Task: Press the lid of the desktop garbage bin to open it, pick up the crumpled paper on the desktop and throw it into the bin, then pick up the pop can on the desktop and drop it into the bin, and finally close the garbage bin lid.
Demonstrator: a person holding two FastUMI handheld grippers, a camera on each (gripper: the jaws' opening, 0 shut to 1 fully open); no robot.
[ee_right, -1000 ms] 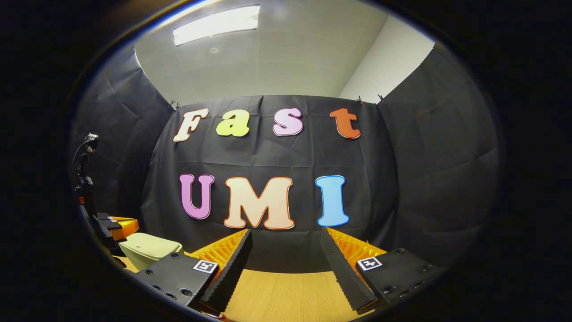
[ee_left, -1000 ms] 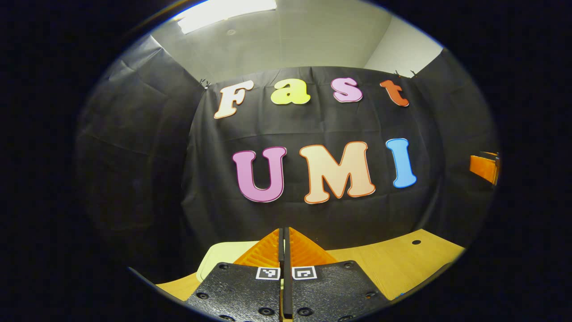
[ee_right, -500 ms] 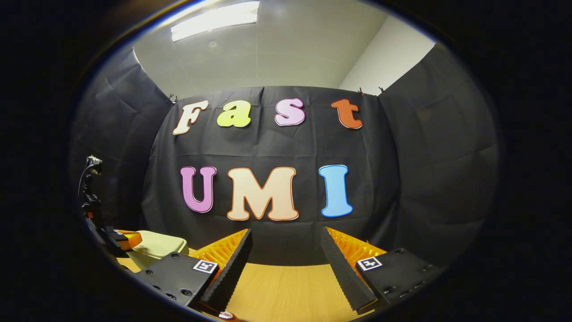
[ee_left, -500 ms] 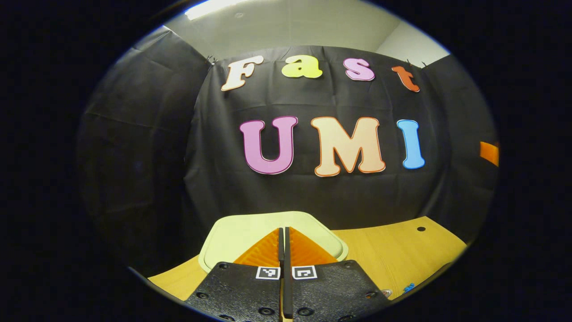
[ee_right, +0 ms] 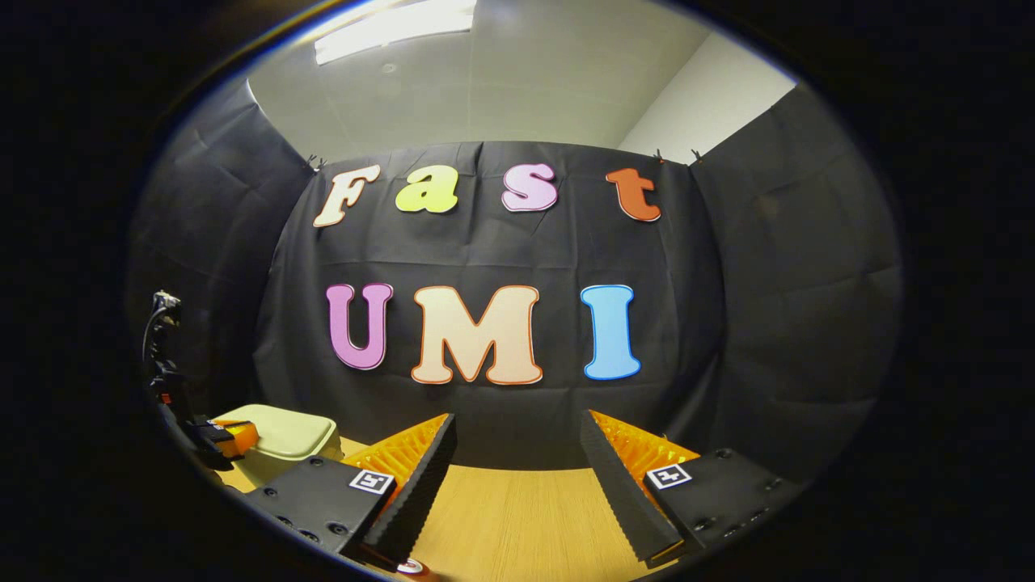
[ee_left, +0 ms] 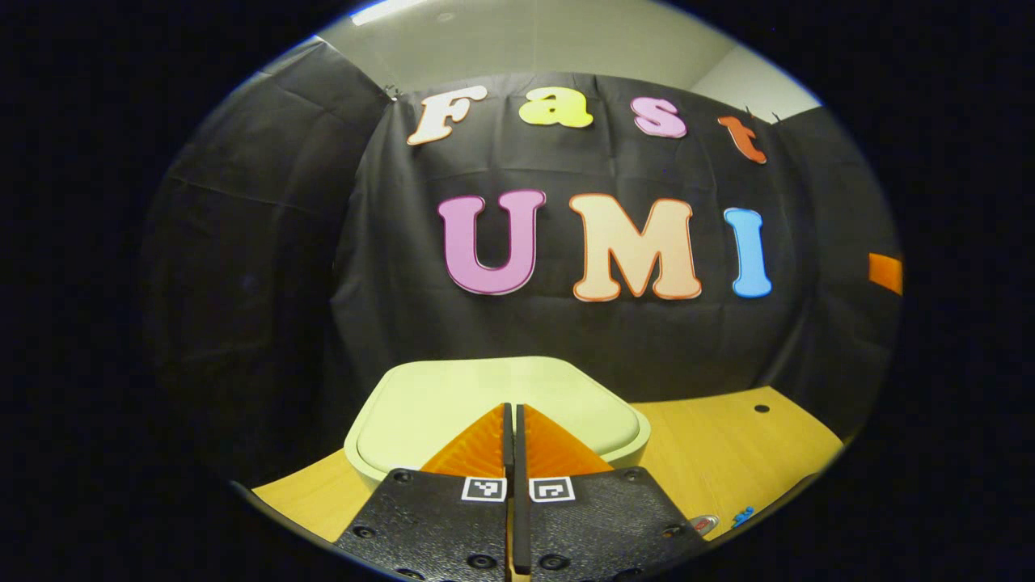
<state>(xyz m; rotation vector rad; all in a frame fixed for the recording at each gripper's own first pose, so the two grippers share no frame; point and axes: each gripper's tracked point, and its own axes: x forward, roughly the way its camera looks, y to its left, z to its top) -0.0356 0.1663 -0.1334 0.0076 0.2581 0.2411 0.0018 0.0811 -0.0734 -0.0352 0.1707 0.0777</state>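
Observation:
The pale green bin (ee_left: 420,420) stands with its lid down, right ahead in the left gripper view. My left gripper (ee_left: 511,409) is shut with nothing held, its tips low over the near part of the lid; contact cannot be told. In the right gripper view the same bin (ee_right: 287,436) sits at the far left with the left gripper (ee_right: 220,436) at its near edge. My right gripper (ee_right: 517,440) hangs open and empty above the wooden table (ee_right: 517,517). A red and silver round object (ee_right: 408,568), maybe the pop can's top, peeks in below its left finger.
The wooden table (ee_left: 728,453) extends to the right of the bin, with a small dark hole (ee_left: 761,408) near the back. A red-silver rim (ee_left: 705,523) and a small blue bit (ee_left: 742,514) lie at the table's near edge. Black cloth walls close in behind and on both sides.
My left gripper has tipped down and closed in on the bin, whose lid now looms larger under its tips. The right gripper has tilted down slightly and stays open.

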